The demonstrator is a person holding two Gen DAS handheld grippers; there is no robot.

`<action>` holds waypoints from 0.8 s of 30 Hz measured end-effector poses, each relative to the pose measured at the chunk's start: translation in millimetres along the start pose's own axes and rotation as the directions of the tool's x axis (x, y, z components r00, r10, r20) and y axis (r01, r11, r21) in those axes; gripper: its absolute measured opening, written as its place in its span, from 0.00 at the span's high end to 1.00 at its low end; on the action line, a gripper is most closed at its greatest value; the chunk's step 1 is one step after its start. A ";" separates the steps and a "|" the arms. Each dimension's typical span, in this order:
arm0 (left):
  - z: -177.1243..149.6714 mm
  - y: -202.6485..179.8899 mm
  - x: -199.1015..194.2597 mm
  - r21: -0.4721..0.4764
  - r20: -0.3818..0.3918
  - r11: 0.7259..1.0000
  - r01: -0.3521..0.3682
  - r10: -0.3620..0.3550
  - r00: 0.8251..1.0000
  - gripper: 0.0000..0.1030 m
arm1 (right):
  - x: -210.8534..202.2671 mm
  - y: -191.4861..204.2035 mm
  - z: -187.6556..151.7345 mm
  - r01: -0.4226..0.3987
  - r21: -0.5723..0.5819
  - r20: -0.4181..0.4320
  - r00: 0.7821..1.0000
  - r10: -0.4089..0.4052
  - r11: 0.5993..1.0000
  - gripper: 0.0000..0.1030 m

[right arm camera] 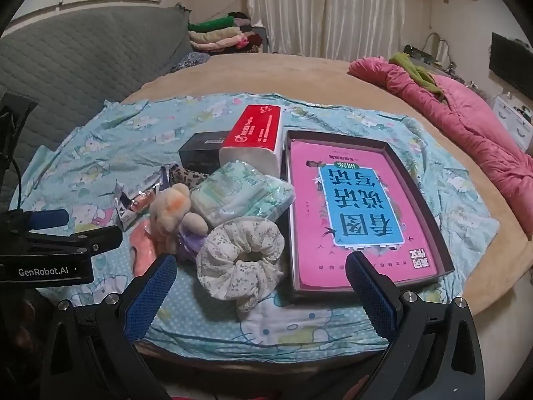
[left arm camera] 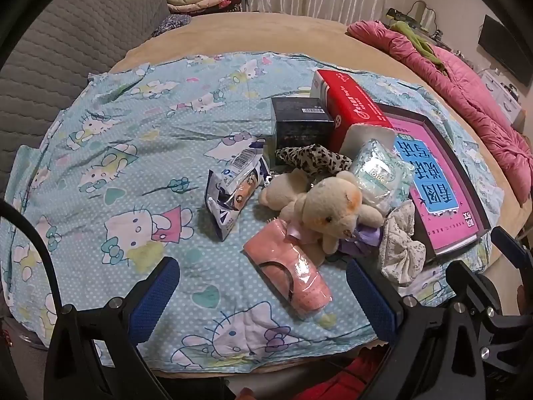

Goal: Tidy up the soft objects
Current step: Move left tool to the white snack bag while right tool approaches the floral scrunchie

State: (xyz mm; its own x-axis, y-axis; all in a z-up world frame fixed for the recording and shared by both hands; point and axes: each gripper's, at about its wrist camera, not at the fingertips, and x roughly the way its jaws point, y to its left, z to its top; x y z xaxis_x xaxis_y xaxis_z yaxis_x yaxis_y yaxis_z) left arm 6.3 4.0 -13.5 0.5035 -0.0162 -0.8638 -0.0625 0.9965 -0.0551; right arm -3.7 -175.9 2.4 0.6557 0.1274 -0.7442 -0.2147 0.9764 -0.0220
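Observation:
A cream teddy bear (left arm camera: 329,210) lies in a pile on the Hello Kitty cloth (left arm camera: 116,153). Around it are a pink wrapped cloth (left arm camera: 289,266), a floral scrunchie (left arm camera: 401,246), a leopard scrunchie (left arm camera: 313,158), a green tissue pack (left arm camera: 379,175) and a snack packet (left arm camera: 235,188). My left gripper (left arm camera: 263,286) is open, just short of the pink cloth. My right gripper (right arm camera: 261,283) is open, its fingers either side of the floral scrunchie (right arm camera: 241,260) and short of it. The bear (right arm camera: 173,213) and tissue pack (right arm camera: 240,196) lie behind.
A dark tray (right arm camera: 416,180) with a pink book (right arm camera: 359,206) lies right of the pile. A red tissue box (right arm camera: 255,136) and a black box (right arm camera: 200,151) stand behind. A pink quilt (right arm camera: 466,126) lies far right. The left gripper's body (right arm camera: 50,253) shows at left.

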 end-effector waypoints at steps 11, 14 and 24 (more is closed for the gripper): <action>0.1 5.5 6.3 -0.018 -0.013 1.000 0.005 -0.005 1.000 0.02 | 6.1 0.8 -1.1 -0.012 -0.010 -0.020 1.000 0.012 1.000 0.02; 1.0 8.8 8.5 -0.027 -0.019 1.000 0.010 -0.010 1.000 0.02 | 10.5 1.5 -1.2 -0.019 -0.015 -0.030 0.999 0.019 1.000 0.02; 15.7 36.7 23.6 -0.098 -0.045 0.994 0.048 -0.053 0.998 0.02 | 38.5 12.5 -3.3 -0.042 -0.074 -0.077 0.996 0.036 0.996 0.02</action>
State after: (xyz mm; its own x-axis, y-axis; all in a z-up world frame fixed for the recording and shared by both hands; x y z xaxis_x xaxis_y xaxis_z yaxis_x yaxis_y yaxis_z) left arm 29.4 41.4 -28.1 0.4670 -0.0722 -0.8813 -0.1222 0.9818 -0.1452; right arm 16.5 -159.4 -28.7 0.5899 0.1487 -0.7937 -0.2947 0.9548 -0.0402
